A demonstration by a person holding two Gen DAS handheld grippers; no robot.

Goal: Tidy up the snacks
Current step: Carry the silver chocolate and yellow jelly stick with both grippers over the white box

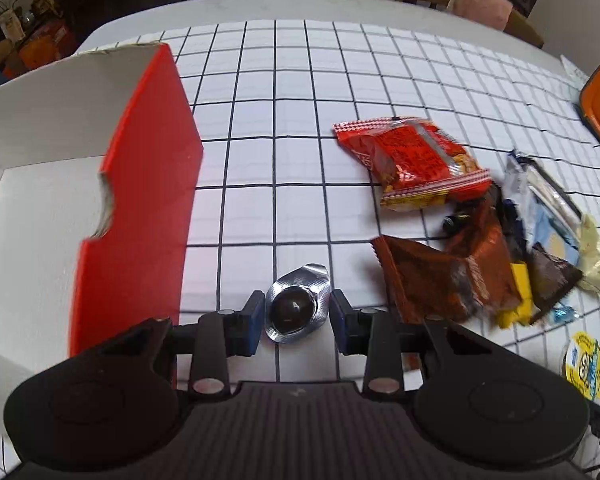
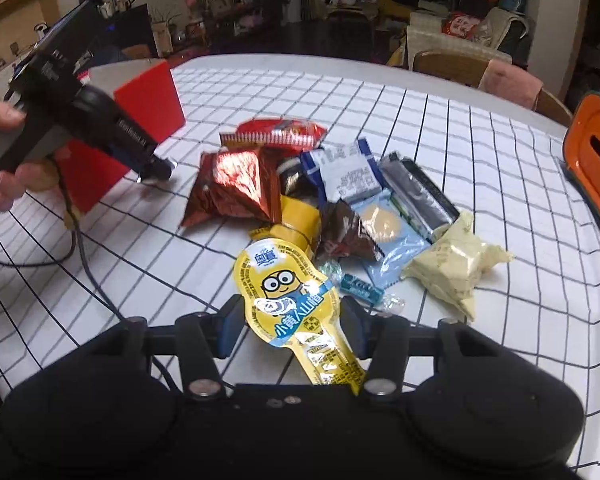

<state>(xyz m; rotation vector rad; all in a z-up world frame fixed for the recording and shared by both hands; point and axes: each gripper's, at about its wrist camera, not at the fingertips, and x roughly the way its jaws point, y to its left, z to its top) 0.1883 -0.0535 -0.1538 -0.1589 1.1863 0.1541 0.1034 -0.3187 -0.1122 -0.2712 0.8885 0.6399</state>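
Note:
A red box (image 1: 140,184) with a white inside stands open at the left; it also shows in the right wrist view (image 2: 148,96). My left gripper (image 1: 298,316) is open around a silver foil cup with a dark sweet (image 1: 296,308) on the checked cloth. My right gripper (image 2: 292,320) is open around a yellow spoon-shaped Minion snack pack (image 2: 292,300), also seen at the left view's edge (image 1: 588,364). A pile of snacks lies beyond: a red packet (image 1: 412,160), a brown foil bag (image 2: 236,188), a white-blue packet (image 2: 348,176) and a cream packet (image 2: 456,264).
An orange container (image 2: 596,164) stands at the table's right edge. A cable (image 2: 84,256) runs over the cloth from the left gripper's handle (image 2: 60,104). Chairs (image 2: 460,64) stand behind the round table.

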